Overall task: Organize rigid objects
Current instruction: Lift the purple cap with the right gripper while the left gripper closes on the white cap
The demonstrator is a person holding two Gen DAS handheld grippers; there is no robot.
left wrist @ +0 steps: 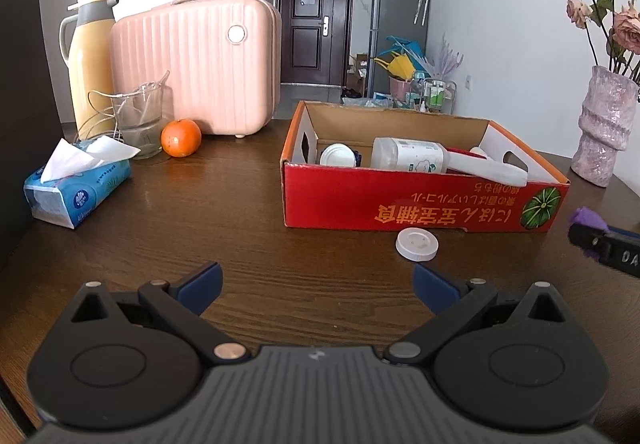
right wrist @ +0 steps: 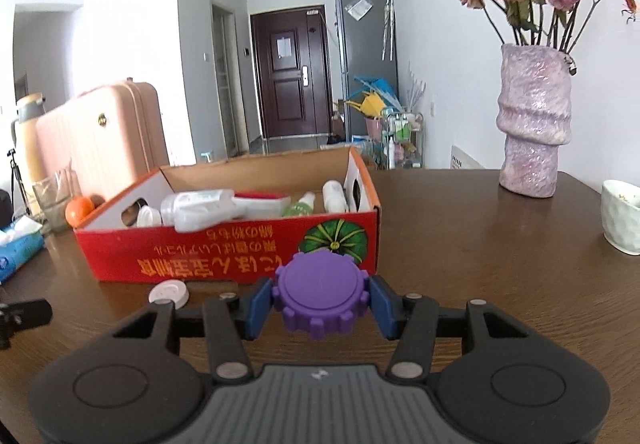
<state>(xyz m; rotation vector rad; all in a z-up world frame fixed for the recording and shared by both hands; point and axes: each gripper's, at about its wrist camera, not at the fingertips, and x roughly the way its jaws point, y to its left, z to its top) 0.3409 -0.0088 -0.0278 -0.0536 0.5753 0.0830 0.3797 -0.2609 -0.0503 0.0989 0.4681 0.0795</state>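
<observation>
The right claw (right wrist: pixel 321 304) grips a round purple plastic cap with a toothed rim (right wrist: pixel 320 294), one blue pad pressed to each side, the cap's flat top facing the camera and tilted upward, held above the dark wood-grain counter (right wrist: pixel 460 244). The left claw (left wrist: pixel 318 284) stands wide with nothing between its blue pads, low over bare counter.

Just beyond the purple cap sits a red cardboard box with an open top (right wrist: pixel 224 256); its near wall carries yellow East Asian lettering printed upside down and a green pumpkin picture at the right end. Its long axis runs left to right. Inside lie a clear plastic bottle with a white printed label (left wrist: pixel 408 155) on its side, neck to the right, a white jar lid (left wrist: pixel 338 155) and other small white bottles. A white round disc (left wrist: pixel 417 243) lies flat on the counter against the box's near wall.

Right of the box the counter is open as far as a lilac textured vase of dried roses (right wrist: pixel 534 123) and a pale cup (right wrist: pixel 622 219). Left of it are an orange (left wrist: pixel 181 137), a blue tissue pack (left wrist: pixel 76 191), a glass beaker (left wrist: pixel 138 123), a pink ribbed case (left wrist: pixel 196 63) and a yellow thermos jug (left wrist: pixel 90 59).
</observation>
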